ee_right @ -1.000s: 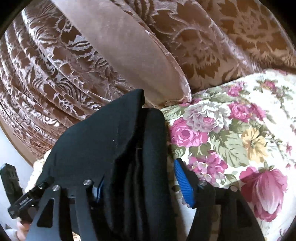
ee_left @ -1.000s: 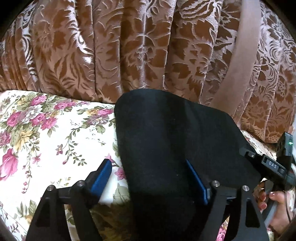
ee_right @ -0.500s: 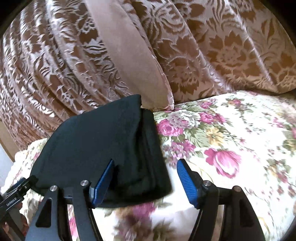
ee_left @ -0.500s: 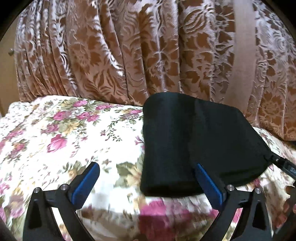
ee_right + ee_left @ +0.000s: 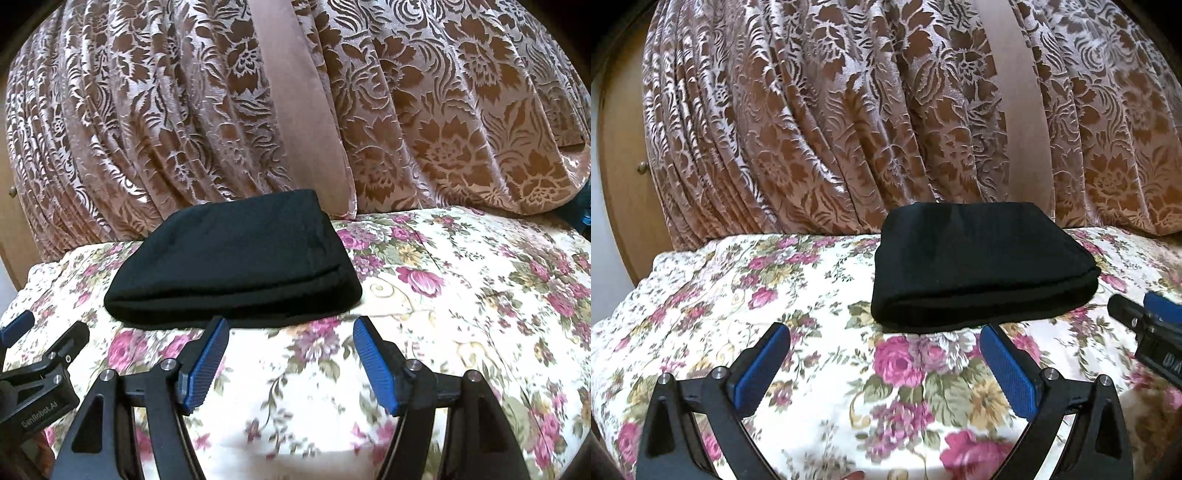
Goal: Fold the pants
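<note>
Black pants [image 5: 979,266] sit folded into a compact stack on the flowered bedspread [image 5: 820,373], near its back edge, right below the brown patterned curtain [image 5: 812,129]. Fold edge faces the cameras, layers visible along the front and right side (looks tidy, no loose leg sticking out). Left gripper [image 5: 884,341] is spread wide, nothing between the blue pads [image 5: 759,369]; its jaws have just been opening. It hangs just in front of the stack, not touching it. Right gripper [image 5: 290,332] is also apart from the stack, jaws parted with only bedspread between them, and they have just been opening a bit too. Its left pad [image 5: 207,363] sits close to the stack's front edge, with a gap. Each gripper shows at the edge of the other's view. Wooden cabinet [image 5: 620,166] with a small knob is at far left.
</note>
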`<state>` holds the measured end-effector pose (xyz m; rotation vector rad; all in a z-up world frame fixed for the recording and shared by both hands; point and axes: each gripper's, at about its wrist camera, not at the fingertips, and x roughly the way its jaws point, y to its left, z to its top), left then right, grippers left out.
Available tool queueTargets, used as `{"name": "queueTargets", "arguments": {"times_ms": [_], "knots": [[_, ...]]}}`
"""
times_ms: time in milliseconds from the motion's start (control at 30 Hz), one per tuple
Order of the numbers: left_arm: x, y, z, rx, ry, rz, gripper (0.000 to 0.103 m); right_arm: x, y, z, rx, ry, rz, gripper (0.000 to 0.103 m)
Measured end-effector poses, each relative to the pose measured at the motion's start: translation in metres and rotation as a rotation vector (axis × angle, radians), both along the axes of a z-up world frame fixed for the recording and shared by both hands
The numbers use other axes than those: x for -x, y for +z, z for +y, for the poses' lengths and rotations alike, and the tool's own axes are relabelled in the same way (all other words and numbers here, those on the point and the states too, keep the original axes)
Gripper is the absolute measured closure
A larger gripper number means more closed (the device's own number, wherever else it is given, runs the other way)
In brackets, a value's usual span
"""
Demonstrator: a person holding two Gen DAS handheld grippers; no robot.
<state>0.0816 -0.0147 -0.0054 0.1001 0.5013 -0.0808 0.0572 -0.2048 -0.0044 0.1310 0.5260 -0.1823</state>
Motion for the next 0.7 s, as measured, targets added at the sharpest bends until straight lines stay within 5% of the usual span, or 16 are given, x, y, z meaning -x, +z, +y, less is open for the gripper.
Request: {"name": "queueTargets", "arguments": {"times_ms": [700], "knots": [[0.042,0.023,0.014,0.095,0.001,0.041,0.000,0.047,0.018,0.013,-0.006,0.017,-0.029,0.032]]}}
